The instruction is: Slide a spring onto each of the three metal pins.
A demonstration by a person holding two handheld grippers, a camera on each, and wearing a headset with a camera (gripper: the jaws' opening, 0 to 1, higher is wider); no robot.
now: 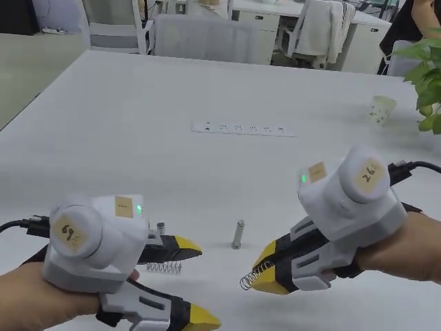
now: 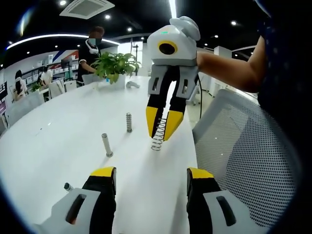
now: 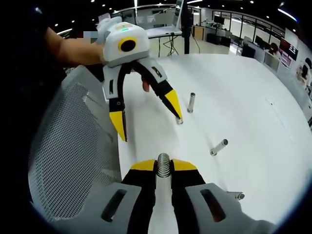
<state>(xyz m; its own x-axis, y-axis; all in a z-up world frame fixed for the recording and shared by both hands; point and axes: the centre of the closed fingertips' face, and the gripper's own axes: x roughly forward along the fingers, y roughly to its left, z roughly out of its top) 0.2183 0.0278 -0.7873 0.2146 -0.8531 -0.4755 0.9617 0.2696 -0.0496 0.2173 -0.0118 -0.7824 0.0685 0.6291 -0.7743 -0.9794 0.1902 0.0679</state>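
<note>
My right gripper (image 1: 257, 277) is shut on a small coil spring (image 1: 247, 279), held just above the white table (image 1: 138, 138). The same spring (image 3: 164, 163) pokes up between its jaws. A bare metal pin (image 1: 238, 234) stands upright to its left. My left gripper (image 1: 198, 283) is open with nothing in it. A second pin (image 1: 160, 227) peeks out beside its upper jaw, and a loose spring (image 1: 163, 267) lies between the jaws. In the left gripper view, a pin wearing a spring (image 2: 129, 122) stands beyond the bare pin (image 2: 106, 145), beside the right gripper (image 2: 161, 127).
A white power strip (image 1: 244, 129) lies mid-table. A paper cup (image 1: 381, 109) and a green plant (image 1: 427, 69) sit at the far right. Chairs (image 1: 207, 38) line the far edge. A mesh chair back (image 2: 243, 146) is close by. A person (image 2: 92, 48) stands beyond the table.
</note>
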